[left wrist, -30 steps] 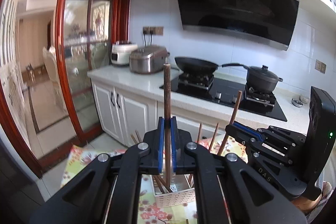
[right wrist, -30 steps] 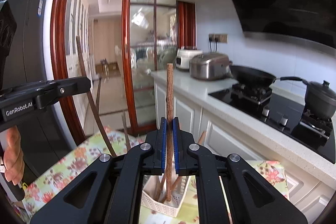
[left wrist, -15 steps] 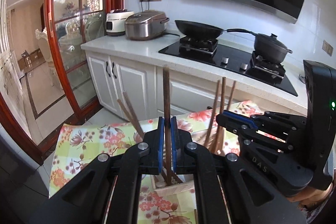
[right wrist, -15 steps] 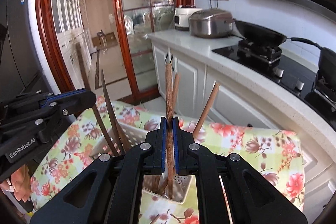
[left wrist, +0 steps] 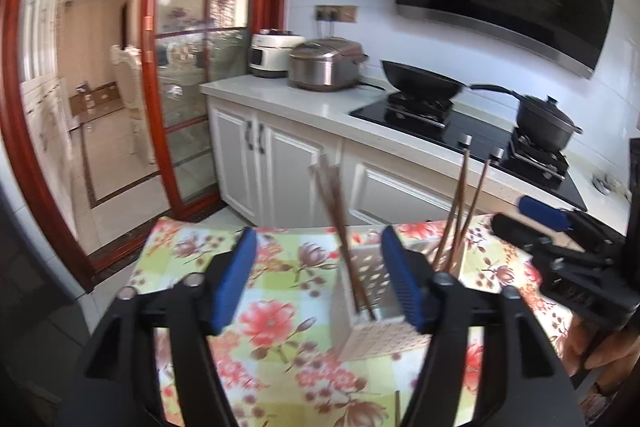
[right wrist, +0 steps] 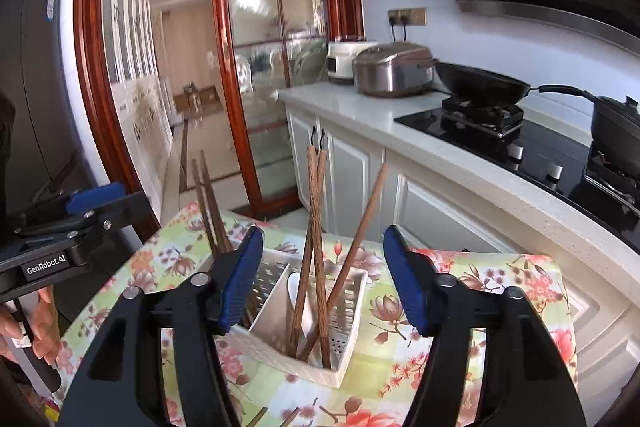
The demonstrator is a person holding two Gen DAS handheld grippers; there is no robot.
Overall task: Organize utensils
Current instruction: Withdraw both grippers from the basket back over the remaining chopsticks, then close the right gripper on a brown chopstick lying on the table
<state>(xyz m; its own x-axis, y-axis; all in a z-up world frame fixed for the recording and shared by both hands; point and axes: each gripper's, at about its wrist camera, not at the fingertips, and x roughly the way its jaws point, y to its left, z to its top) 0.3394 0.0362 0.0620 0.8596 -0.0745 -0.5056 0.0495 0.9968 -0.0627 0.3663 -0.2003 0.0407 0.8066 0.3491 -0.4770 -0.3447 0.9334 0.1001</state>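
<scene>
A white perforated utensil holder (right wrist: 344, 311) stands on a floral tablecloth (right wrist: 500, 291); it also shows in the left wrist view (left wrist: 380, 327). Several brown wooden chopsticks (right wrist: 314, 227) lean upright in its right compartment beside a white spoon (right wrist: 298, 293). More chopsticks (left wrist: 340, 223) stand in the other compartment. My left gripper (left wrist: 320, 283) is open and empty just above the holder. My right gripper (right wrist: 322, 279) is open and empty above it too. Each gripper shows in the other's view, the left (right wrist: 76, 227) and the right (left wrist: 560, 251).
Loose chopsticks (right wrist: 276, 417) lie on the cloth near the front edge. Behind the table runs a white counter (left wrist: 304, 99) with rice cookers (left wrist: 326, 65), a wok (left wrist: 420, 79) and a pot (left wrist: 546, 119) on a black hob. A red-framed glass door (left wrist: 160, 107) stands at the left.
Both grippers were shut on upright chopsticks over the holder. Both have opened, and the chopsticks now stand in the holder's compartments.
</scene>
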